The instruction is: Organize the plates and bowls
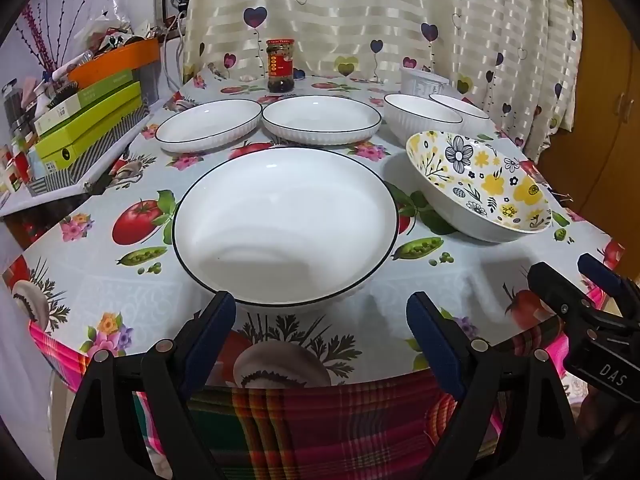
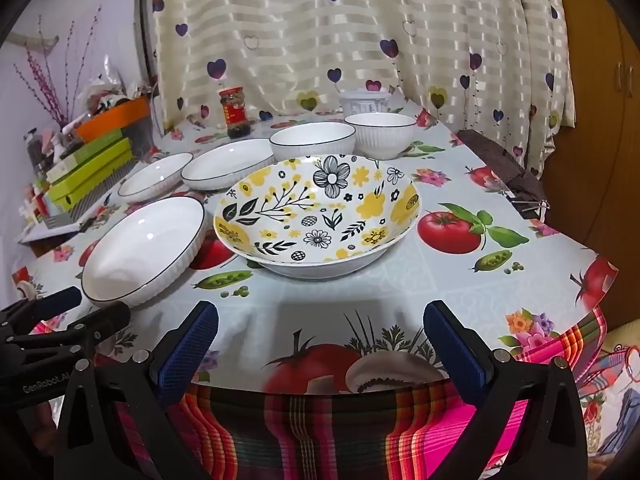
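Note:
A large white plate [image 1: 286,224] with a black rim lies near the table's front edge, straight ahead of my left gripper [image 1: 320,310], which is open and empty. Right of it sits a flowered yellow-and-black bowl [image 1: 478,186]. Two more white plates [image 1: 208,124] [image 1: 320,118] and two white ribbed bowls [image 1: 420,118] [image 1: 460,110] stand in a row behind. My right gripper [image 2: 320,320] is open, empty, and faces the flowered bowl [image 2: 318,210]. The large plate [image 2: 144,250] is to its left, the bowls [image 2: 312,142] [image 2: 380,134] behind.
A sauce jar [image 1: 280,66] and a white plastic tub [image 1: 422,80] stand at the table's far edge before a curtain. Green boxes and an orange basket [image 1: 88,120] crowd a shelf on the left. A brown cloth [image 2: 500,168] hangs at the table's right edge.

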